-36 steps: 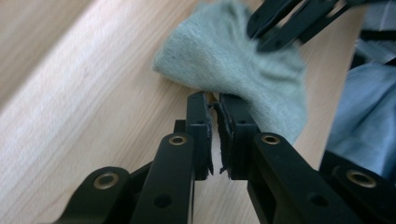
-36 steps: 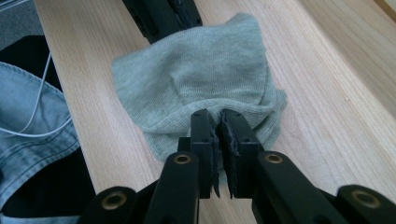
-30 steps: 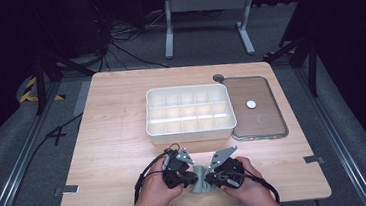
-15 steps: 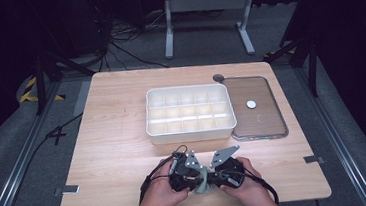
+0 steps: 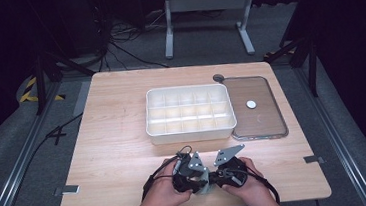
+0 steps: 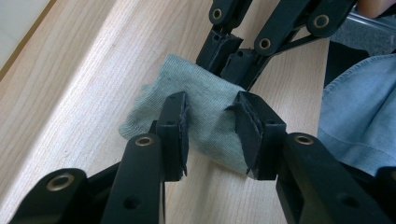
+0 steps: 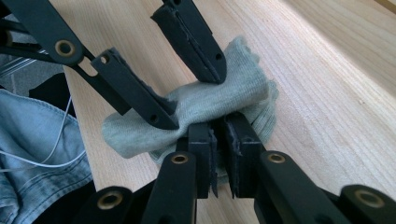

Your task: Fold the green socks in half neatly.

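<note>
Pale wood worktop, ringed by dark floor and cables, carries the scene, with both hands working at its near edge.

At that edge, the left tool stands with its jaws apart on either side of a small grey-green cloth; they have just been opening, and the cloth lies between them, brushed by the pads but not pinched. The right tool, facing it, is clenched on the same cloth, its two jaws almost meeting with a fold of fabric nipped between them. From above, the left tool and the right tool sit nose to nose, the cloth bunched on the wood between them, near the middle of the near edge.

Farther off, toward the middle of the worktop, rests a white tray divided into small compartments. Just right of it, close beside it, lies a clear lid with a small white disc on it. A round dark fitting sits at the lid's far left corner. Blue denim shows off the worktop's near edge, in the left gripper view.
</note>
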Available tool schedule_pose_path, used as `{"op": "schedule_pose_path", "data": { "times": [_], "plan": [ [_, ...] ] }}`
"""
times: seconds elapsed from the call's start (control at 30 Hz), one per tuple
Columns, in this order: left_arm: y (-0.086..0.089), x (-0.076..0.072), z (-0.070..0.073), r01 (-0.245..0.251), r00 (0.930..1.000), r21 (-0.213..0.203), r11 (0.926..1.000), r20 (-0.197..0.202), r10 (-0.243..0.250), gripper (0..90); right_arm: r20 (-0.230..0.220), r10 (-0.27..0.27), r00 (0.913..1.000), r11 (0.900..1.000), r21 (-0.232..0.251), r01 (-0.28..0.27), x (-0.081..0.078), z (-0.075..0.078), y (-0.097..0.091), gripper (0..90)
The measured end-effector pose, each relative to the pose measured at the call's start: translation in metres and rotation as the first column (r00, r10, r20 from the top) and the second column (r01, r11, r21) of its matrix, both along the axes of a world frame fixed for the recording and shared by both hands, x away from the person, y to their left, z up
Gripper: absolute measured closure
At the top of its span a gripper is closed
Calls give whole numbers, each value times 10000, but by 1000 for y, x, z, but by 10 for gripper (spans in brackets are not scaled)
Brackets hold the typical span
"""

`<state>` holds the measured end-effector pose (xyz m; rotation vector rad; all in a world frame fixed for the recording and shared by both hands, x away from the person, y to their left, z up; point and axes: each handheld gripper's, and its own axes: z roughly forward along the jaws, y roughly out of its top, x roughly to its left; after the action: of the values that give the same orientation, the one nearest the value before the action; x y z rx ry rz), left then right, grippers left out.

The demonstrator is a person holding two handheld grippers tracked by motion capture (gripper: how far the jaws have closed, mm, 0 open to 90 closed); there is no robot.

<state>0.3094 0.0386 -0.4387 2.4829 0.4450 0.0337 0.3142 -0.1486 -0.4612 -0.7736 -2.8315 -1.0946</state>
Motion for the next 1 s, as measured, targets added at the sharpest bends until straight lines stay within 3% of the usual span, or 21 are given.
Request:
{"op": "schedule_pose_path", "data": {
  "times": [0.2,0.37,0.5,0.63,0.77,1.0],
  "plan": [
    [-5,-1,0,-36,10000,116,9999,-82,37,649,9,81,10000,9998,-196,-81,0,3,-4,793],
    [-11,-3,0,-80,9999,280,9996,-100,83,651,-241,13,9997,9998,-221,-18,4,11,-21,789],
    [-14,-3,-1,-60,10000,282,9996,-68,62,648,254,-396,9989,9988,296,388,2,28,-31,807],
    [-15,-3,0,-72,10000,354,9993,-60,74,641,820,-565,9950,9947,902,490,-4,37,-28,827],
    [-15,-3,0,-90,9999,340,9994,-71,93,638,859,-437,9953,9936,1080,343,-8,33,-19,849],
    [-15,-3,0,-115,9999,333,9994,-59,117,612,282,-492,9984,9971,598,474,-4,19,-17,840]
  ]
}}
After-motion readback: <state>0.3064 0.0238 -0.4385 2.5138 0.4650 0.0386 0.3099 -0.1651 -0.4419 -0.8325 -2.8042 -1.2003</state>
